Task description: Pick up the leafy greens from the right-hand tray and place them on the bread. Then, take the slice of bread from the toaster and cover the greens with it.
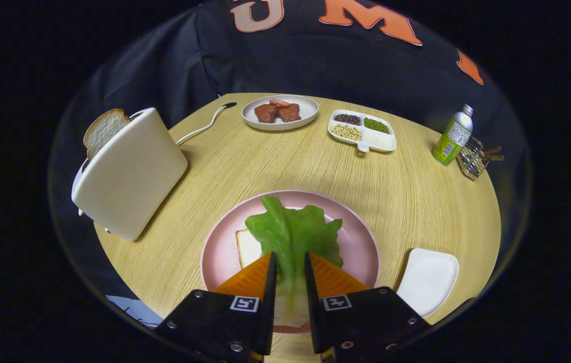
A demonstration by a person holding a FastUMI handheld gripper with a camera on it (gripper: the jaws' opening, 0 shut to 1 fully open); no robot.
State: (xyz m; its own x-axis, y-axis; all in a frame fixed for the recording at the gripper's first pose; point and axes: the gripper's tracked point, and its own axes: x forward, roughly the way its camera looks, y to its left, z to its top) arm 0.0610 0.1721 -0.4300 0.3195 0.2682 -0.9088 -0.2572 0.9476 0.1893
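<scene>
— While the gripper (290,264) hangs over the pink plate (219,252), what is it doing?

— Its two fingers (250,277) squeeze the pale stalk end of the leafy greens (293,234), one on each side. It has a firm hold of the leaf.

— Which way does the leaf point?

— Its long way runs straight ahead from the fingers. The stalk end sits between them, and the frilly green top points away, toward the far side of the round wooden table (275,161).

— Where is the bread?

— One slice of bread (247,247) lies on the pink plate, under the leaf. I can see just a white corner of it poking out on the left. The leaf hides the rest, so I cannot tell if the leaf lies flat on it or floats a bit above.

— And the other slice?

— It sticks up out of the white toaster (129,174), well off to the left. That toaster bread (104,131) shows its top part, and the bottom is down in the slot.

— Anything else?

— A white tray (429,280) sits near the right of the plate, partly cut off. Far beyond are a plate of meat (280,112), a dish of beans (363,130), a green bottle (452,136) and a small wire basket (474,157) that is hard to make out.
</scene>
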